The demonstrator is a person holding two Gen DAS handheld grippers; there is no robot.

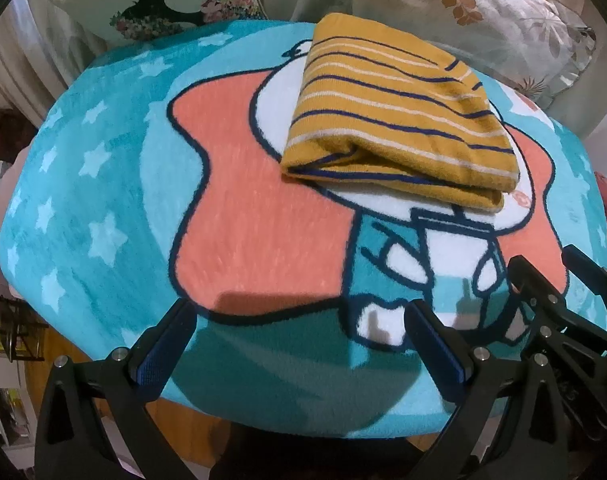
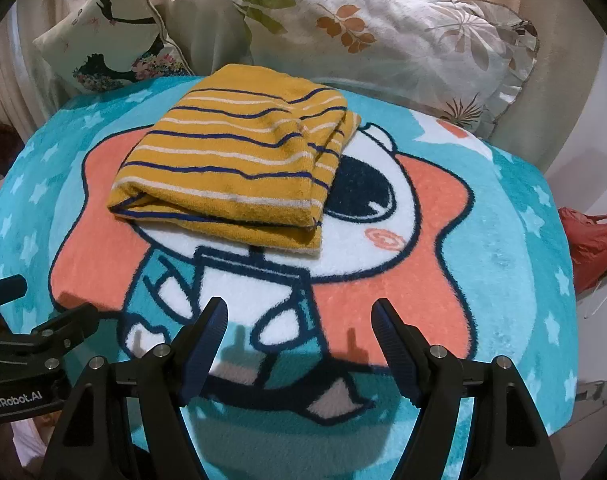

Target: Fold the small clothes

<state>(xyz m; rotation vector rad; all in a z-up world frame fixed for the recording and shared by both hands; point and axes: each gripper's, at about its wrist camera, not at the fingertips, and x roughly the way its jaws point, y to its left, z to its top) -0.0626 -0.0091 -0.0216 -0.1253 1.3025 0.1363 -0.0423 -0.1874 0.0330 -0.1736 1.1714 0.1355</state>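
Observation:
A yellow garment with navy and white stripes (image 1: 395, 116) lies folded into a compact stack on the teal cartoon blanket (image 1: 103, 184); it also shows in the right wrist view (image 2: 231, 164). My left gripper (image 1: 299, 320) is open and empty, hovering over the blanket's near edge, well short of the garment. My right gripper (image 2: 299, 320) is open and empty too, near the front edge, below the garment. The right gripper's body (image 1: 563, 304) shows at the right of the left wrist view, and the left gripper's body (image 2: 35, 344) at the left of the right wrist view.
A floral pillow (image 2: 383, 36) and a smaller printed cushion (image 2: 111, 44) lean behind the blanket (image 2: 523, 240). A red plastic bag (image 2: 591, 240) sits off the right side. Wooden floor and shelving (image 1: 15, 340) show beyond the left edge.

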